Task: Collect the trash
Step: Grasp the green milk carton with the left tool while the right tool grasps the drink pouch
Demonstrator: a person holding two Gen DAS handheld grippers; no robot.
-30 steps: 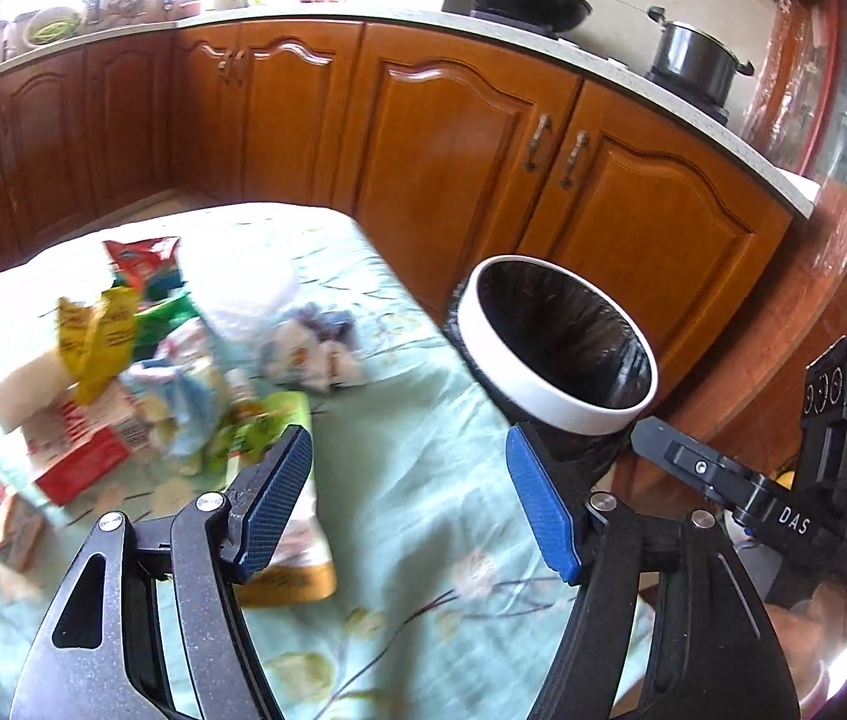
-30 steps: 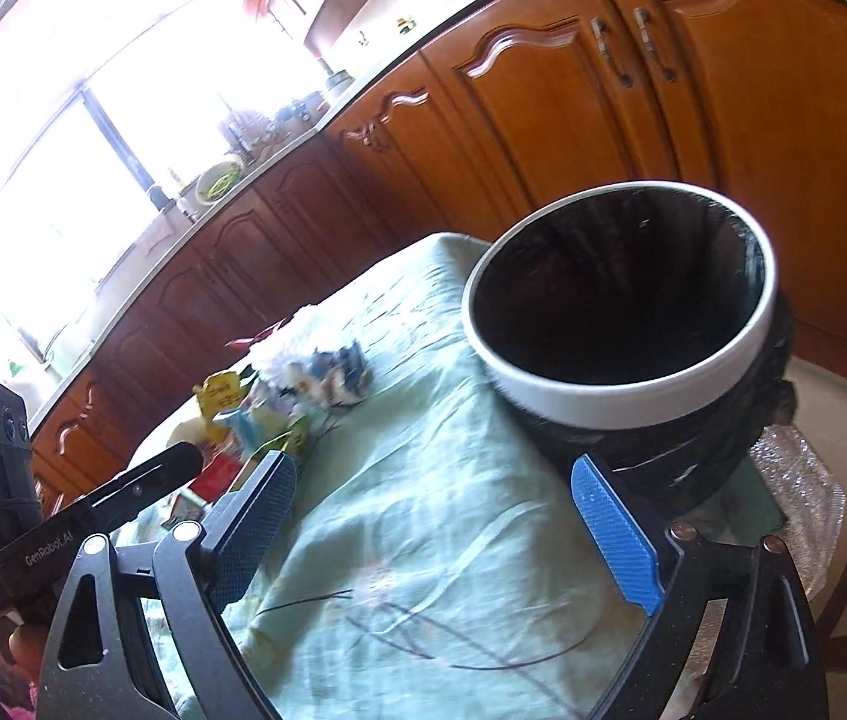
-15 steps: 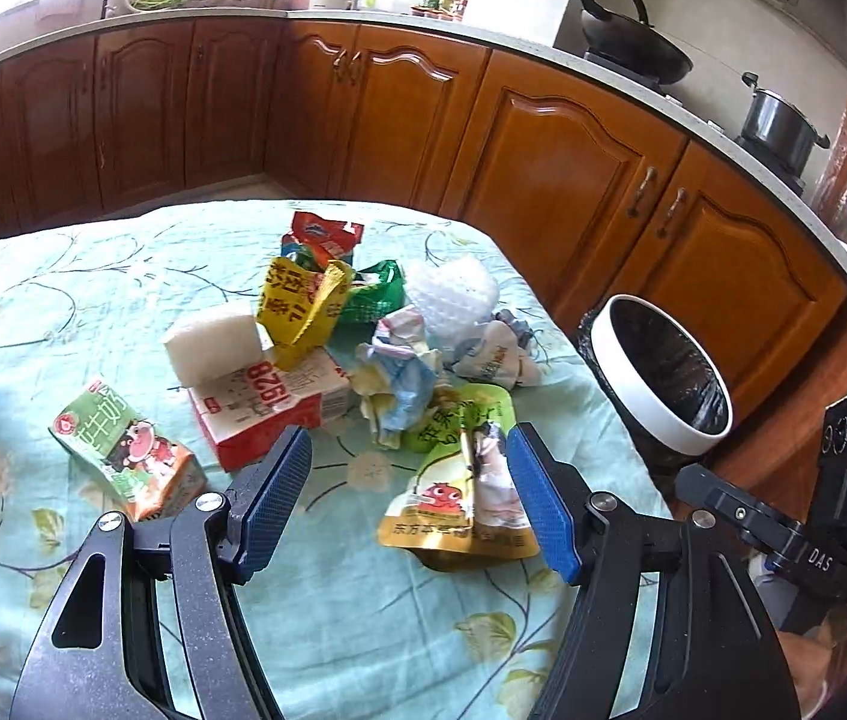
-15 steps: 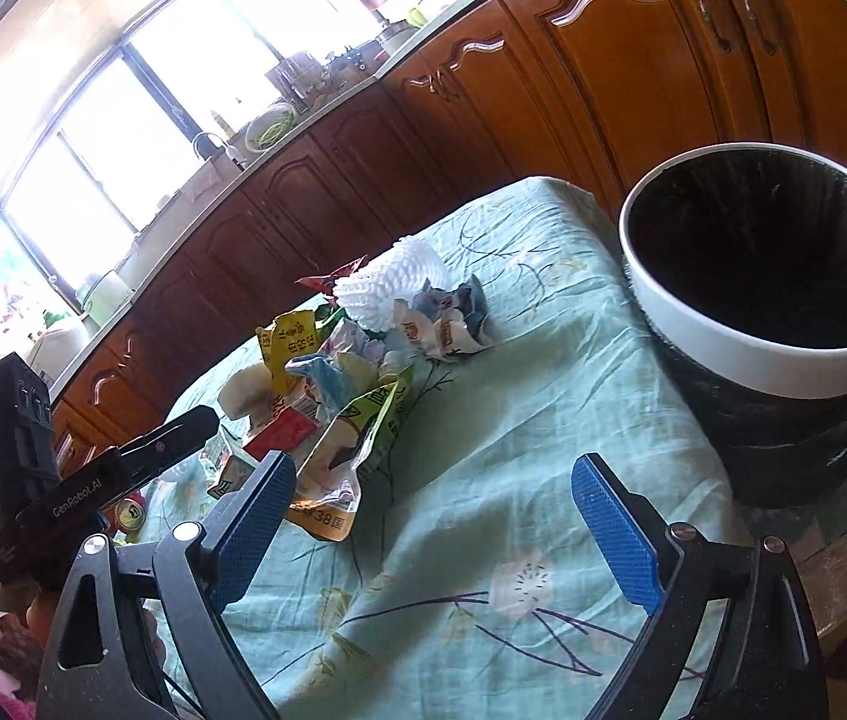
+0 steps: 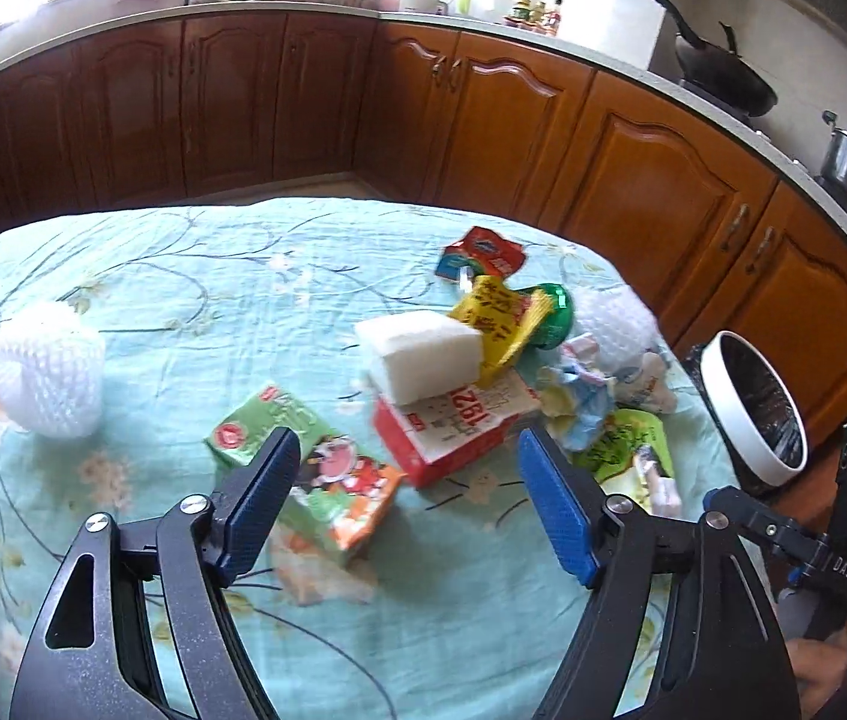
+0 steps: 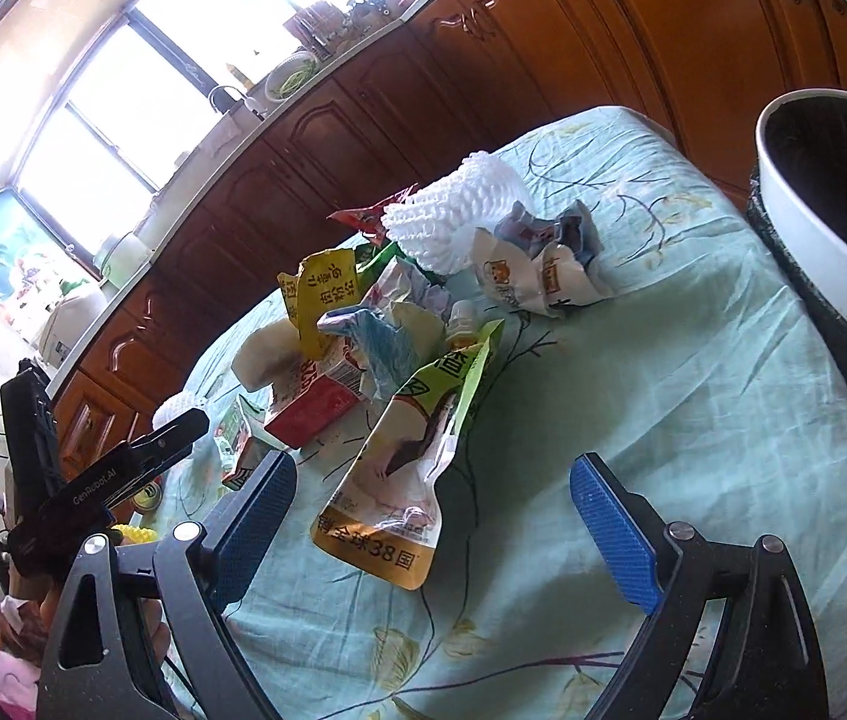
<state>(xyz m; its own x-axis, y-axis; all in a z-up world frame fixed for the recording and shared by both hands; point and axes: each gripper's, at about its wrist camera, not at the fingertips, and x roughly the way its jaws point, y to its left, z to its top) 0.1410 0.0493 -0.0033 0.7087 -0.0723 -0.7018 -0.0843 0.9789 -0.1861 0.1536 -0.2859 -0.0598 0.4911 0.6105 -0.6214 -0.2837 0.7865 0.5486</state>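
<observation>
Trash lies heaped on the table's right half: a green juice carton (image 5: 315,480), a red and white box (image 5: 453,432), a white foam block (image 5: 423,354), a yellow wrapper (image 5: 501,318) and a green and yellow pouch (image 6: 405,468). My left gripper (image 5: 405,510) is open and empty, just above the green carton. My right gripper (image 6: 435,528) is open and empty, over the pouch. The white-rimmed bin (image 6: 831,210) with a black liner stands off the table's right edge and also shows in the left wrist view (image 5: 753,408).
A white foam net (image 5: 51,384) lies alone at the table's left, another (image 6: 459,222) in the heap. A crumpled white wrapper (image 6: 537,276) lies near the bin. Wooden cabinets (image 5: 483,138) run behind the table with the floral cloth (image 5: 183,276).
Both grippers swung left, away from the bin and toward the trash heap. The left gripper now hovers over the green carton, the right over the pouch. Both stay open.
</observation>
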